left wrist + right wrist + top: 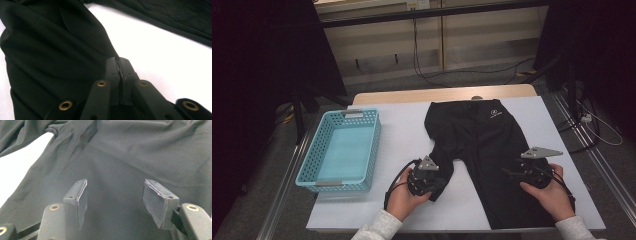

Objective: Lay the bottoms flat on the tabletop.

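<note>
Left hand-held gripper [120, 65] pinches smooth black shorts [484, 150] (soft folds); right hand-held gripper [122, 195] gapes.

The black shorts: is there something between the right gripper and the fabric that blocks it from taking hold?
Nothing visible blocks it. The right gripper hangs open just above the black shorts, with bare fabric between its jaws. The left gripper is shut on the shorts' other leg. The blue basket stands apart, at the left.

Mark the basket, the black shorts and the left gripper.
basket [373, 145]: high view, on its right wall.
black shorts [482, 135]: high view, mid fabric below the waistband.
left gripper [120, 65]: left gripper view, at its closed tips, pinching shorts fabric.
</note>
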`<act>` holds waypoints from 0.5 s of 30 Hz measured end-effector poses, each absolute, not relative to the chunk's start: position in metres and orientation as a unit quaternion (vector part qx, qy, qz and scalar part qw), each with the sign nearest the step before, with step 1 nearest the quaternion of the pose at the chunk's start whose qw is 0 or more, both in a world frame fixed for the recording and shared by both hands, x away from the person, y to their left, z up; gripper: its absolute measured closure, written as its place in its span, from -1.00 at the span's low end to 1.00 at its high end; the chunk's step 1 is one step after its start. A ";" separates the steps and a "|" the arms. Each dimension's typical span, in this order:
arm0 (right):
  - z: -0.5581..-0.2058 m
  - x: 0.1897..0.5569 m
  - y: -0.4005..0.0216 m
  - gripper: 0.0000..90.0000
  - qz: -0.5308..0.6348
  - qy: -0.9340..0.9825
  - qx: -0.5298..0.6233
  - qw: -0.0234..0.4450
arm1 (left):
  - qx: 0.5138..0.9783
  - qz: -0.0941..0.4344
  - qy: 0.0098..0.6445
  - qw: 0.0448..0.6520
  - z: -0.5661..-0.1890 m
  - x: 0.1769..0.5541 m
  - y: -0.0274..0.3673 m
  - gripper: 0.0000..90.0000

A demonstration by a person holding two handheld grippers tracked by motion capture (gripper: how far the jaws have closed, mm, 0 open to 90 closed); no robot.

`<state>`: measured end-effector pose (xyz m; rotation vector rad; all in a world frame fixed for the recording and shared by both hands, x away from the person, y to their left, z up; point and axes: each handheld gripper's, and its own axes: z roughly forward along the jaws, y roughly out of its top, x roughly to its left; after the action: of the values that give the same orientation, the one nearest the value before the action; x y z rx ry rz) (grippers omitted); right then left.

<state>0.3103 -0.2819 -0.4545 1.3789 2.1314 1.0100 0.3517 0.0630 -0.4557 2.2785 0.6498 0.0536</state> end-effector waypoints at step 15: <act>-0.453 0.310 -0.279 -0.23 0.369 0.765 0.488 0.200 | 0.854 0.013 0.293 0.429 -0.430 0.362 0.097 0.95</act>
<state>0.3105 -0.2792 -0.4527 1.3647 2.1373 1.0326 0.3622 0.0967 -0.4299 2.1316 0.7320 0.0316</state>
